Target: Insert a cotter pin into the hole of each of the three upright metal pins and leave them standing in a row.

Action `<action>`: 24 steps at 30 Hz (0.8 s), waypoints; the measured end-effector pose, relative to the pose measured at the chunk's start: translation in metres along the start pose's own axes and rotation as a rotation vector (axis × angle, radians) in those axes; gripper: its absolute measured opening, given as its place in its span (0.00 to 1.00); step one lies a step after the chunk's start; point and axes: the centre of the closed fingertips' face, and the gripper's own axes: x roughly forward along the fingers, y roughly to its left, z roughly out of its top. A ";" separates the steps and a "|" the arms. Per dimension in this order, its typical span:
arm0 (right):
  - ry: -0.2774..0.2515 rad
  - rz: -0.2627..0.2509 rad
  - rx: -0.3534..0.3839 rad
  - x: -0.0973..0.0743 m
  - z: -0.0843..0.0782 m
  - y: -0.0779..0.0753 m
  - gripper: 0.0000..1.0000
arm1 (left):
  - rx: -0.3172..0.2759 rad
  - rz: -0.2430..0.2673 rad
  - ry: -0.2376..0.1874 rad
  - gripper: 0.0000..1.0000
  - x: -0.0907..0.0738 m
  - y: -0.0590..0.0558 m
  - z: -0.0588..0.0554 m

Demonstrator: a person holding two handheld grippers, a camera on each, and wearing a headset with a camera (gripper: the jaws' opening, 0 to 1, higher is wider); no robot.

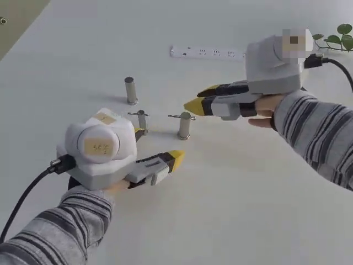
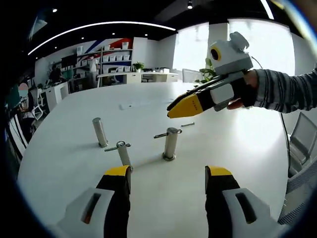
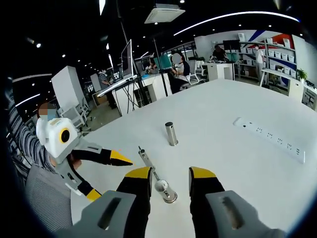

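Your left gripper and right gripper hold jaws spread and empty, likely since middle pin and right pin just ahead are cottered, bare pin beyond waits.

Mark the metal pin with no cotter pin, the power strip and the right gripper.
metal pin with no cotter pin (image 1: 130, 91), head view, mid shaft
power strip (image 1: 207, 52), head view, top face
right gripper (image 1: 201, 97), head view, midway between its yellow tips
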 end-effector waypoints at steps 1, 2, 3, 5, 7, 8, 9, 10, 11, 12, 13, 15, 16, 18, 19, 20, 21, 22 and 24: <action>0.002 0.001 -0.006 0.004 0.002 0.000 0.26 | -0.002 0.006 0.004 0.61 -0.002 0.003 0.000; 0.001 0.004 -0.012 0.006 0.003 0.003 0.26 | -0.005 0.008 0.006 0.62 -0.003 0.004 -0.001; -0.002 0.007 -0.018 0.010 0.005 0.008 0.26 | -0.012 0.017 0.003 0.64 -0.004 0.008 -0.001; -0.003 0.010 -0.026 0.020 0.010 0.008 0.27 | -0.014 0.024 -0.008 0.68 -0.007 0.011 0.001; -0.006 0.016 -0.044 0.030 0.015 0.010 0.28 | -0.005 0.024 -0.017 0.71 -0.010 0.013 0.003; -0.007 0.018 -0.053 0.032 0.017 0.011 0.29 | -0.004 0.020 -0.024 0.72 -0.013 0.014 0.004; -0.010 0.017 -0.068 0.040 0.022 0.005 0.30 | -0.005 0.019 -0.031 0.73 -0.014 0.014 0.005; -0.009 0.017 -0.075 0.044 0.024 0.006 0.31 | -0.007 0.022 -0.031 0.74 -0.015 0.016 0.005; -0.007 0.018 -0.083 0.050 0.027 0.008 0.31 | -0.012 0.025 -0.031 0.77 -0.016 0.018 0.005; -0.005 0.017 -0.087 0.054 0.028 0.008 0.31 | -0.013 0.023 -0.034 0.78 -0.018 0.019 0.005; -0.011 0.013 -0.098 0.059 0.031 0.009 0.32 | -0.013 0.024 -0.034 0.79 -0.018 0.019 0.005; -0.017 0.009 -0.101 0.067 0.035 0.008 0.33 | -0.008 0.028 -0.028 0.82 -0.020 0.022 0.004; -0.018 0.008 -0.101 0.072 0.037 0.008 0.34 | 0.002 0.030 -0.025 0.83 -0.021 0.023 0.003; -0.021 0.001 -0.099 0.081 0.039 0.007 0.35 | 0.008 0.030 -0.026 0.86 -0.024 0.025 0.003; -0.023 -0.001 -0.100 0.085 0.040 0.006 0.36 | 0.008 0.029 -0.027 0.87 -0.025 0.025 0.003; -0.028 -0.001 -0.098 0.091 0.042 0.005 0.37 | 0.009 0.028 -0.030 0.89 -0.026 0.026 0.003; -0.032 -0.004 -0.096 0.095 0.043 0.003 0.37 | 0.010 0.027 -0.030 0.90 -0.027 0.027 0.003; -0.036 -0.007 -0.096 0.098 0.044 0.003 0.38 | 0.011 0.026 -0.030 0.91 -0.028 0.027 0.003; -0.049 -0.008 -0.090 0.102 0.049 0.006 0.38 | 0.015 0.025 -0.035 0.94 -0.029 0.028 0.004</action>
